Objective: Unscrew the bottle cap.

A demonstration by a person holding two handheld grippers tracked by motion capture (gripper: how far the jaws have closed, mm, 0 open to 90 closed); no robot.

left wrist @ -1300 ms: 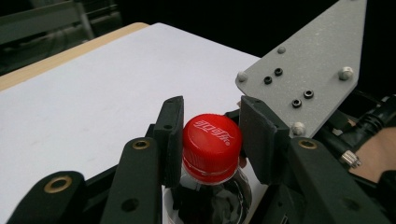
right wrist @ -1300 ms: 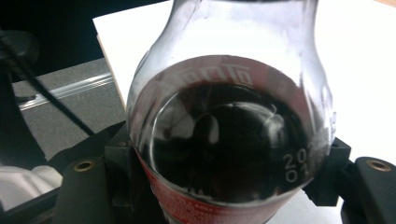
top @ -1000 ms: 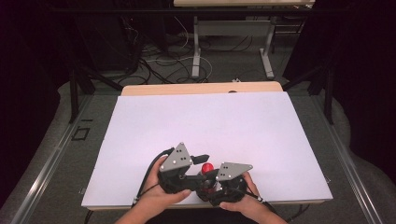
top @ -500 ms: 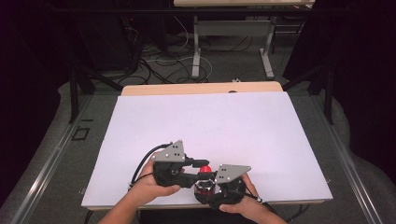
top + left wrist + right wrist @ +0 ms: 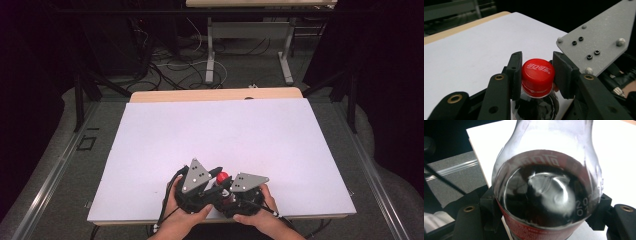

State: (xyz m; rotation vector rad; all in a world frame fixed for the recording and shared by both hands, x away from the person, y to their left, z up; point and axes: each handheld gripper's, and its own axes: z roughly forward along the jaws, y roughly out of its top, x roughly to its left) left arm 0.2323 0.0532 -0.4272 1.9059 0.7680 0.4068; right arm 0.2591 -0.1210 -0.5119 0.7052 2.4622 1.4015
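A clear plastic cola bottle (image 5: 546, 195) with dark drink and a red screw cap (image 5: 537, 73) stands at the near edge of a white rectangular tabletop (image 5: 225, 135), between two hand-held black grippers. The left gripper (image 5: 537, 75) has its jaws pinching the red cap from both sides, pads touching it. The right gripper (image 5: 546, 217) has its jaws pressed against the bottle's body, just above the red label (image 5: 534, 230), one on each side. From above, the person's left hand (image 5: 182, 217) and right hand (image 5: 257, 217) hold the grippers close together, the red cap showing between their grey three-cornered plates.
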